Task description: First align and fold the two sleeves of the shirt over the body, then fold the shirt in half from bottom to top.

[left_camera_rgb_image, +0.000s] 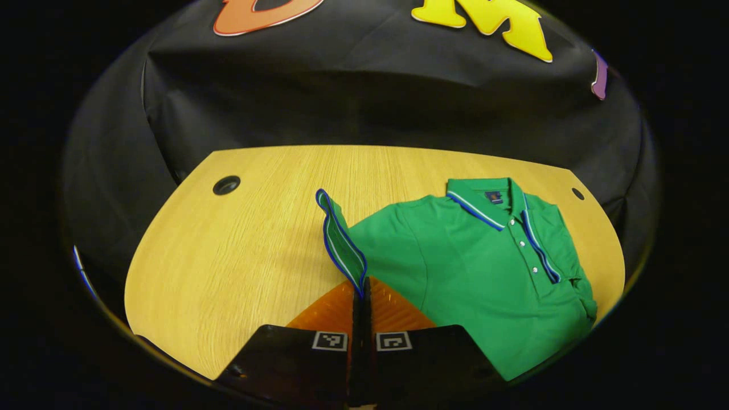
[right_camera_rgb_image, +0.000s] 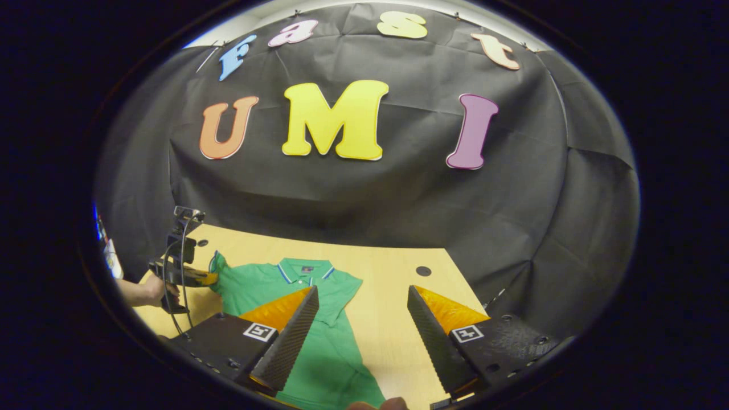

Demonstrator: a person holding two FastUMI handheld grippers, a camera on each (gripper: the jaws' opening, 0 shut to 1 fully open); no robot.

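Note:
A green polo shirt (left_camera_rgb_image: 467, 267) with blue-and-white trim lies collar-up on the wooden table (left_camera_rgb_image: 228, 256), right of centre in the left gripper view. Its far sleeve (left_camera_rgb_image: 581, 290) is folded onto the body. My left gripper (left_camera_rgb_image: 363, 290) is shut on the striped cuff of the near sleeve (left_camera_rgb_image: 342, 245), which stands lifted off the table. In the right gripper view the shirt (right_camera_rgb_image: 267, 285) lies at lower left, with the left gripper (right_camera_rgb_image: 208, 278) pinching the sleeve at its left edge. My right gripper (right_camera_rgb_image: 363, 289) hangs open above the table, beside the shirt, holding nothing.
The table has a round cable hole at each back corner (left_camera_rgb_image: 226, 185) (left_camera_rgb_image: 578, 193). Black cloth walls close in behind and beside it. A hand (right_camera_rgb_image: 151, 290) holds the left gripper at the table's left edge. Bare wood (right_camera_rgb_image: 387, 319) lies under the right gripper.

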